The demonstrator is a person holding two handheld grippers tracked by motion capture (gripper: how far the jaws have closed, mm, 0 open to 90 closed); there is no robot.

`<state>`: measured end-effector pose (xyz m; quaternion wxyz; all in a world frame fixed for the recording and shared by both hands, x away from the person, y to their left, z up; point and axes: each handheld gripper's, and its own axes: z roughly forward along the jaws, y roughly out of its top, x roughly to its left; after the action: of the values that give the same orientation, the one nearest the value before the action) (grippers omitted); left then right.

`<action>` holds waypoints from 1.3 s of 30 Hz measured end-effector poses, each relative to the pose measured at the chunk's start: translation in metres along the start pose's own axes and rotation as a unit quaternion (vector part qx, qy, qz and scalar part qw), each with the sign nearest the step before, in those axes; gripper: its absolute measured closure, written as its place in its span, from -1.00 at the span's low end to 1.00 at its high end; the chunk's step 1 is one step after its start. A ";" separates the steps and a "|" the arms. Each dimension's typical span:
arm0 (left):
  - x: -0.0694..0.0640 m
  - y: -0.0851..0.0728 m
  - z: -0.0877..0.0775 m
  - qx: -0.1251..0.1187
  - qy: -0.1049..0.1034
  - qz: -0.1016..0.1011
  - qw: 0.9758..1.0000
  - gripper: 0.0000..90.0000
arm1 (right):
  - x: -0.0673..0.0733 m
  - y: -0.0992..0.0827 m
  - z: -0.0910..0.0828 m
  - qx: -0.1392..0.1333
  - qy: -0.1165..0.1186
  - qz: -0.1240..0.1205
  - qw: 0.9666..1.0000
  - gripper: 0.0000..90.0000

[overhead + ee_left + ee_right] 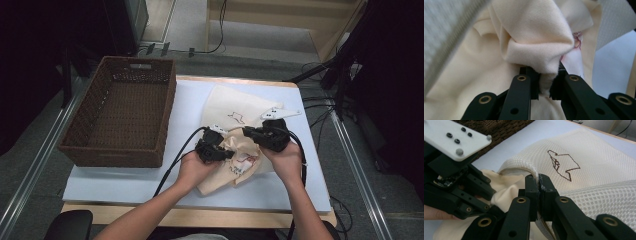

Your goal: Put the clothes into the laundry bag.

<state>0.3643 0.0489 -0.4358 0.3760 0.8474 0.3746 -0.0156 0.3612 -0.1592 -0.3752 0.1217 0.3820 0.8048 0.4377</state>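
High view: both hands low-centre on the table, left gripper (220, 148) & right gripper (260, 134) close together over a cream cloth bag (225, 107), lying on the white table mat (125, 182) just right of the brown wicker basket (120, 117).

Left gripper view goes in tight: the gripper (544, 83) jaws nearly together, clamped on a bunched fold of soft cream inner fabric (534, 37), fabric squeezed betw. the pads. A bit of pink stitching at right, and the mesh rim of the bag at upper left, blurred. High view can't show that pinch, the hand covers it.

Right gripper view: the gripper (538, 188) jaws pressed tight on the thin mesh edge of the bag (594, 170) at its opening. It also catches the left gripper (461, 185) w/ its white plate, nose into the cream lining, plus basket weave at the top.

Look of the bag: cream, outer layer mesh w/ small round holes, dark outline drawing stitched on it, soft plain lining inside.

Orientation: in the high view the long axis runs roughly near-to-far, leaning a little left at the far end; flat far part lies away from the person, crumpled near part sits betw. the grippers. Can't tell the exact shape of the mouth.
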 end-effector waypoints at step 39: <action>0.025 0.039 0.004 -0.027 0.043 -0.031 0.998 0.76 | 0.000 0.000 -0.001 0.001 0.009 -0.002 1.000 0.96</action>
<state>0.4088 0.0442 -0.4220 0.3814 0.8248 0.4169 0.0188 0.3605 -0.1595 -0.3745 0.1148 0.3770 0.8070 0.4399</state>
